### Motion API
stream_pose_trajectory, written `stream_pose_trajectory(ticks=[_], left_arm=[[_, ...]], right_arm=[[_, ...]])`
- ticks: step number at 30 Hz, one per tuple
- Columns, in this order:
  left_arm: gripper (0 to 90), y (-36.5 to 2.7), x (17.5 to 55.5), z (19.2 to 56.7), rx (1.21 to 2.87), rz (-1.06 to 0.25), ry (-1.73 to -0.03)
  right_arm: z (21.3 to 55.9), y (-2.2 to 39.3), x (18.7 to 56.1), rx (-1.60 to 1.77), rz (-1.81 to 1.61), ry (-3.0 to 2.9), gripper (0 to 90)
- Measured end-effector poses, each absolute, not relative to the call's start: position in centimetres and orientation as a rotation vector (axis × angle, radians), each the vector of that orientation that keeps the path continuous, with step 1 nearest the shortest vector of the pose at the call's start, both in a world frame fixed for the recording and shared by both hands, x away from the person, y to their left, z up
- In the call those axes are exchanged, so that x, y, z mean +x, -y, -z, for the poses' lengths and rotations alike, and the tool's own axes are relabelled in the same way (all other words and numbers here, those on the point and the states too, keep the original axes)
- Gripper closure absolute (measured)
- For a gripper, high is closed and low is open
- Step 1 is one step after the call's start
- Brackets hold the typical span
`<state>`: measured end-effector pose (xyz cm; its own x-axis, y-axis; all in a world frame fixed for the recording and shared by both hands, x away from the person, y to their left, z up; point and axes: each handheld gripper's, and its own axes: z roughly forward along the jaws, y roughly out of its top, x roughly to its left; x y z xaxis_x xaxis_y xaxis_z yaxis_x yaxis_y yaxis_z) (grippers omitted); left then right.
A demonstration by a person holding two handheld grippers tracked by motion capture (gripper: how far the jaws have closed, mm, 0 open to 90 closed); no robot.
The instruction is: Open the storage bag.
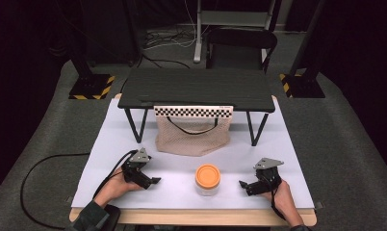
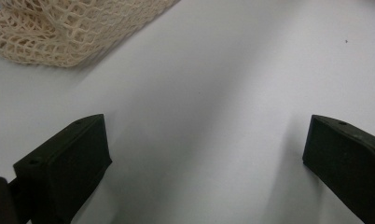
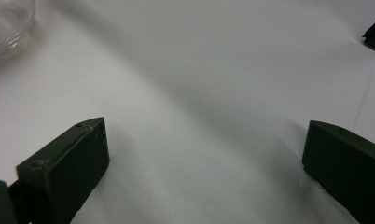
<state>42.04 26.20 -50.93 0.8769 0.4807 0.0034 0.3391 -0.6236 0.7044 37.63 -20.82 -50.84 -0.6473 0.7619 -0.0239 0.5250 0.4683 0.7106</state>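
Jar [image 1: 207, 180] of clear glass with an orange lid stands upright on the white counter [image 1: 182, 192], near its front edge and between the two grippers. To its left, the left gripper [image 1: 153, 182] rests low over the counter in the person's left hand [image 1: 115, 187], pointing toward the jar but apart from it; its own view shows both black jaws spread wide with nothing between them but bare white surface. To the jar's right, the right gripper [image 1: 243, 185] sits in the right hand [image 1: 278, 192], also aimed inward, its jaws likewise wide apart and empty; the jar's glass base [image 3: 6, 28] shows at the top left corner of that view. Farther back lies a cream mesh bag [image 1: 192, 134] with a black handle, partly under a small dark folding table [image 1: 196, 89] that stands on the counter. A checkered strip [image 1: 193, 111] hangs along that table's front edge.
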Motion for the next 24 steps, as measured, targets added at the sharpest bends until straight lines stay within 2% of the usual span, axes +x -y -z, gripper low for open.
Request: stream_pose_trajectory(ticks=[13,17,24], left_arm=[[0.1,-26.0,42.0,50.8,2.315,-0.249,-0.59],[0.2,-25.9,41.8,50.1,2.33,-0.319,-0.567],[0.2,-26.3,41.5,48.9,2.293,-0.325,-0.545]], right_arm=[[50.9,20.9,37.8,1.085,-0.986,-2.395,0.0],[50.9,21.0,37.9,1.08,-0.994,-2.401,0.0],[50.9,21.0,37.9,1.08,-0.997,-2.4,0.0]])
